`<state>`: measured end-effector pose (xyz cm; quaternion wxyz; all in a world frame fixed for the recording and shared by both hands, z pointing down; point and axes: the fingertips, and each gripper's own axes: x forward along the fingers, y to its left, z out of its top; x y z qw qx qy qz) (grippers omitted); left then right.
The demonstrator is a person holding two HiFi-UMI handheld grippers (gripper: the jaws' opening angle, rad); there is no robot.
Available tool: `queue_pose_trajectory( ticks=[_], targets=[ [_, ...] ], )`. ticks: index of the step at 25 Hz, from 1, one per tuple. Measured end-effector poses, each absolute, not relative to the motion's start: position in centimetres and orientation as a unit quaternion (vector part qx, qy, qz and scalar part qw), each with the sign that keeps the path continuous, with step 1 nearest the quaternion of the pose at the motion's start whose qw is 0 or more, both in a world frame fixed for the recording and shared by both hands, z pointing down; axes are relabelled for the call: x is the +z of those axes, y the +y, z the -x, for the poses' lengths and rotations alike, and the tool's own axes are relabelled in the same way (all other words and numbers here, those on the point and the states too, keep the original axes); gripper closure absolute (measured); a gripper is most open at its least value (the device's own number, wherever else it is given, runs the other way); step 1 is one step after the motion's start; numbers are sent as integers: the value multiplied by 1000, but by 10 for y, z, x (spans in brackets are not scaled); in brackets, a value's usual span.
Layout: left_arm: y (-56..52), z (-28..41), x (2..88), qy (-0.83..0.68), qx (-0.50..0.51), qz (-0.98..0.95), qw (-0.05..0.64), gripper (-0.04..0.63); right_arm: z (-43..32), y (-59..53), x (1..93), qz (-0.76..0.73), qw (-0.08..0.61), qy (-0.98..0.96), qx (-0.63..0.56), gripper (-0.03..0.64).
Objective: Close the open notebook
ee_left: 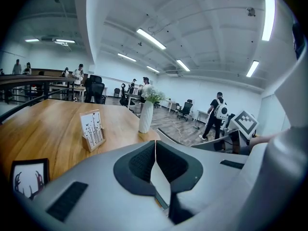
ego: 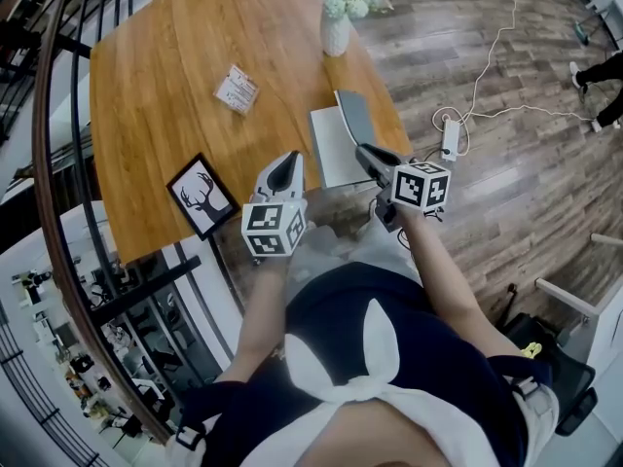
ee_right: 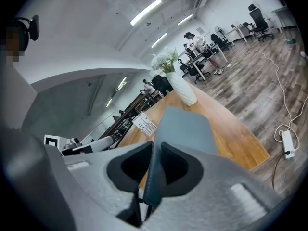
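The notebook lies open near the table's front right edge, its white page flat and its grey cover lifted off the wood. My right gripper is shut on the near edge of that cover; in the right gripper view the grey cover runs up from between the jaws of the right gripper. My left gripper hovers just left of the white page. Its jaws meet at the tips of the left gripper with nothing between them, and white paper shows beneath.
On the wooden table stand a white vase with flowers at the far edge, a small card stand and a deer picture frame. A dark railing curves along the left. A power strip and cable lie on the floor.
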<state>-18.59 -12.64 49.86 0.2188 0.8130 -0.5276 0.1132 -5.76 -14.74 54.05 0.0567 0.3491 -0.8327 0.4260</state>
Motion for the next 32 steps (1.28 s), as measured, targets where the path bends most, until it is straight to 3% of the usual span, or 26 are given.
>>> queue_pose_trajectory(
  ticks=[32],
  targets=[
    [-131, 229, 526, -479, 142, -836, 226, 572, 128, -134, 613, -372, 168, -824, 392, 557]
  ],
)
